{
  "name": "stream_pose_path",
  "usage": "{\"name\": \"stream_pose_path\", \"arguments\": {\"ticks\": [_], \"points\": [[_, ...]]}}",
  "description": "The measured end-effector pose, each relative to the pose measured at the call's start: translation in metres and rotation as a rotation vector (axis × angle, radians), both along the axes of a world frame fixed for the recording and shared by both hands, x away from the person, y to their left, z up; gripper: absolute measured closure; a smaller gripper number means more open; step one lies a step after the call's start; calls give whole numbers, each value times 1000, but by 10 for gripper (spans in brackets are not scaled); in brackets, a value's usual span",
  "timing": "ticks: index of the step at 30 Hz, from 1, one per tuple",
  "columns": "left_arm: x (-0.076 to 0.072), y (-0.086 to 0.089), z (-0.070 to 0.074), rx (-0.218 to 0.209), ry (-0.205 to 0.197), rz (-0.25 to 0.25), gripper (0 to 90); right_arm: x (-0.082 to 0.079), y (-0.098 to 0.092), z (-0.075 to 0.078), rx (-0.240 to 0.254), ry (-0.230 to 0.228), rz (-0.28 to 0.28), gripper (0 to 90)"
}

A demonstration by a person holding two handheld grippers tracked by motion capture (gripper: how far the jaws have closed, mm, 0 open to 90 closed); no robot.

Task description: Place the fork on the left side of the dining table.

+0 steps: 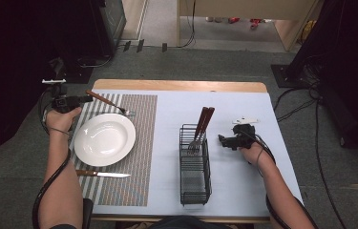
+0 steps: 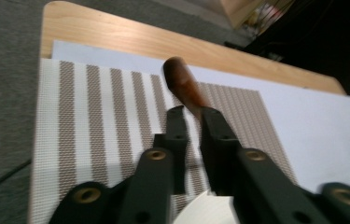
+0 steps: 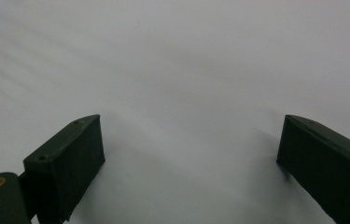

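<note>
Your left gripper [image 1: 87, 99] sits at the far left, with your left hand [image 1: 62, 119] wrapped around it from behind. Its jaws are squeezed tight and point to the right. Your left arm [image 1: 59, 183] runs straight up from the bottom edge. Your right gripper [image 1: 223, 140] is held low, and its jaws stand wide apart. Your right hand [image 1: 252, 151] holds it from the right side, and your right arm [image 1: 284, 198] slants in from the bottom right corner.
</note>
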State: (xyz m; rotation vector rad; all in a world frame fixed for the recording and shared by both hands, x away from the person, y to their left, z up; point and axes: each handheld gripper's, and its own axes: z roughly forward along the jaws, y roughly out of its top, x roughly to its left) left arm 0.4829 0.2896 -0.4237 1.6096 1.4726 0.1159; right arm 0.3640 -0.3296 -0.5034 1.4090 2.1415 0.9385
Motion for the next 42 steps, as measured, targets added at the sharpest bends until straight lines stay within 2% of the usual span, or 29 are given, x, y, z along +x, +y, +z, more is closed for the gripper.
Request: {"name": "stream_pose_path", "arguments": {"ticks": [1, 6, 19, 23, 25, 27, 33, 38, 42], "points": [[1, 0, -1, -6, 3, 3, 827, 0, 0, 0, 0, 0, 0, 66], [1, -2, -4, 16, 21, -2, 818, 0, 0, 0, 0, 0, 0, 66], [1, -5, -6, 47, 7, -13, 776, 0, 0, 0, 0, 0, 0, 66], [1, -10, -4, 51, 4, -26, 719, 0, 0, 0, 0, 0, 0, 66], [1, -13, -3, 52, 6, -39, 635, 0, 0, 0, 0, 0, 0, 66], [0, -18, -1, 62, -5, -48, 622, 0, 0, 0, 0, 1, 0, 66], [0, -32, 8, 84, -17, -83, 504, 0, 0, 0, 0, 1, 0, 66], [-2, -39, 15, 86, -32, -88, 461, 0, 0, 0, 0, 0, 1, 66], [-3, -44, 20, 86, -26, -105, 436, 0, 0, 0, 0, 1, 0, 66]]}}
